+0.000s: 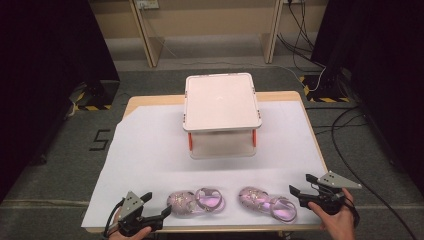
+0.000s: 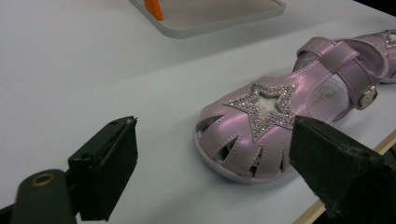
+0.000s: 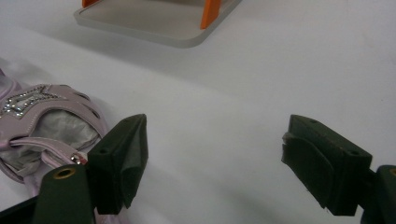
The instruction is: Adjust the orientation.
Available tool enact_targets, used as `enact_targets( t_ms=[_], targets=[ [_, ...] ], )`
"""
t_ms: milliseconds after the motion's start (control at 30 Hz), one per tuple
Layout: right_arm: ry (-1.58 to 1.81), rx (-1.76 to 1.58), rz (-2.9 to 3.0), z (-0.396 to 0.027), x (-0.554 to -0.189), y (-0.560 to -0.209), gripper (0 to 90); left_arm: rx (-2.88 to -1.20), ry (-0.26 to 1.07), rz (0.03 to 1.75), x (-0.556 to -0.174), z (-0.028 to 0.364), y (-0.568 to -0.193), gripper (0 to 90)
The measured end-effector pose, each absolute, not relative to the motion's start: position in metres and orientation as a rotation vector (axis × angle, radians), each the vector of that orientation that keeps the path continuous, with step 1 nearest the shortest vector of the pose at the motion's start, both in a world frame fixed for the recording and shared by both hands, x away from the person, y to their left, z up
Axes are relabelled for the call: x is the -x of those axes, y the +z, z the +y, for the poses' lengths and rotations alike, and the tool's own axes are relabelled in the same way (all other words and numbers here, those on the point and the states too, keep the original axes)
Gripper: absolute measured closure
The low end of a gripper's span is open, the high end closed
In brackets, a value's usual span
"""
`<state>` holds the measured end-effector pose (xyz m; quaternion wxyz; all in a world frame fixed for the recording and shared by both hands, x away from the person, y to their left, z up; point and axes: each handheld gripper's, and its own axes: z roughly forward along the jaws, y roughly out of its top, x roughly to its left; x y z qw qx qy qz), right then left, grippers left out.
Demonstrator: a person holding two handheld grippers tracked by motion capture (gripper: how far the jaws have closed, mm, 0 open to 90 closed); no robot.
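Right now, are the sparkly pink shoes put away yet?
Not yet. Both pink star-decorated sandals, left and right, lie on the white table cover. The left gripper and right gripper are open, holding nothing. The white two-tier rack with orange posts looks empty.

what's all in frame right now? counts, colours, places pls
sandals: 2, shiny pink with glitter stars, near edge of the table; left one, right one
two-tier rack: 1, white with orange posts, table centre, farther back
white sheet: 1, covers the tabletop
cables: several, black, floor at right
left gripper: black, open, beside the left sandal's toe, not touching
right gripper: black, open, just right of the right sandal
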<state>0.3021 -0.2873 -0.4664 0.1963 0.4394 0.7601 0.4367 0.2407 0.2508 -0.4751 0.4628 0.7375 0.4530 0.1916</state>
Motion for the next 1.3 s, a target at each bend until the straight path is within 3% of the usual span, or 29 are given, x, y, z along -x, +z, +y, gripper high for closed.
enact_targets(
  t_ms=[567,933,1133,1300],
  targets=[
    [1.188,-1.197,2.168,-0.283,-0.303,-0.47,23.4,-1.913,0.414,1.062,-0.235,0.229,-0.484,15.0],
    [1.191,-1.181,2.189,-0.281,-0.304,-0.471,24.1,-1.92,0.493,1.112,-0.24,0.202,-0.486,13.9],
    [1.19,-1.181,2.2,-0.279,-0.304,-0.472,24.2,-1.953,0.529,1.132,-0.243,0.19,-0.487,3.9],
    [1.191,-1.179,2.205,-0.279,-0.304,-0.472,24.2,-1.943,0.544,1.147,-0.247,0.187,-0.485,3.6]
  ],
)
